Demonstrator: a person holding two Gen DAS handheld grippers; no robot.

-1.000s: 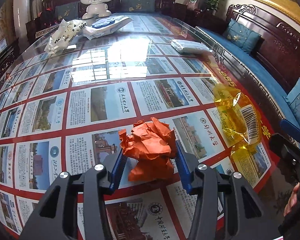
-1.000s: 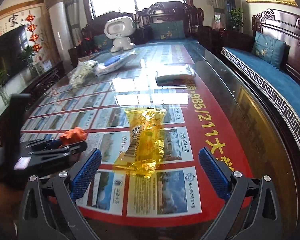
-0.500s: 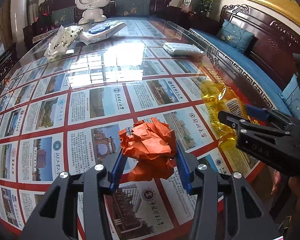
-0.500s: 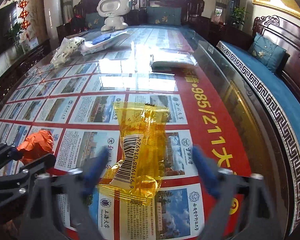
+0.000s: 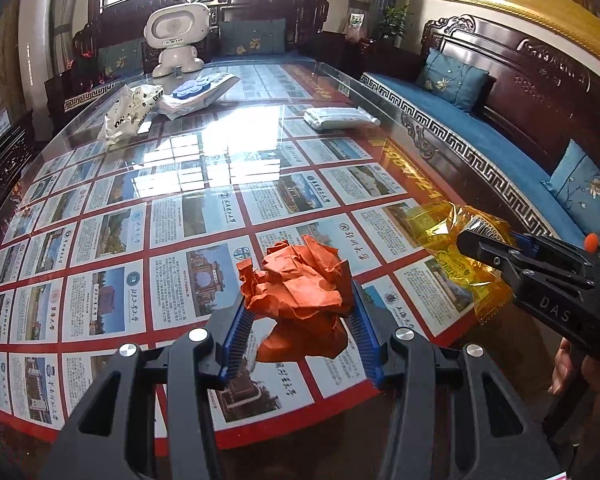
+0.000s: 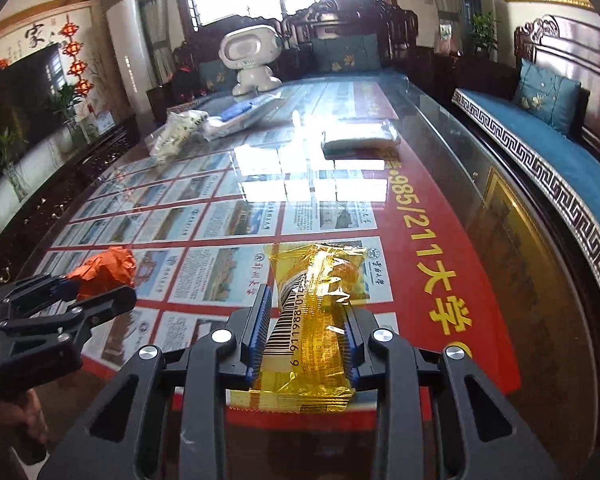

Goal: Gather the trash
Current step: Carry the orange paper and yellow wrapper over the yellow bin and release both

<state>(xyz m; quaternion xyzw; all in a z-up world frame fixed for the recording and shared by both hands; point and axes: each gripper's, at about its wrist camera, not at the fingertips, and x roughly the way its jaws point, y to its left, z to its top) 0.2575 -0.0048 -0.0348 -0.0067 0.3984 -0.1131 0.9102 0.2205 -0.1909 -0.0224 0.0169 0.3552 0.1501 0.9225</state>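
Left gripper (image 5: 298, 326) clamped on crumpled orange paper (image 5: 300, 296), held just above table edge. Right gripper (image 6: 306, 340) closing on yellow wrapper (image 6: 312, 320); wrapper already between blue pads, barcode side up, tail hanging below the jaws.

Risks noted:
- Wrapper thin, glossy film; likely to slide out of pads if closing stops short or lift is hurried. Grip sits on the middle of the pack, both ends loose and free to flap.
- Paper ball held by its outer folds only; lower lobe hangs below the pads. Could compress further and drop if jostled.
- Both grippers near each other at the same table corner; a knock between them possible, enough to shake either item loose.
- Anything dropped close to this edge likely to fall to floor, out of view.

Surface: long glass-topped table (image 6: 500, 248) over a printed red sheet with rows of picture panels; strong window glare mid-table. More litter at far end: white crumpled bag (image 5: 126, 116), flat white-and-blue packet (image 5: 198, 94), folded white pack (image 5: 340, 117). White toy robot (image 5: 176, 40) beyond them.

Room: dark carved wooden benches with blue cushions, gold-framed painting on right, bright window at back.
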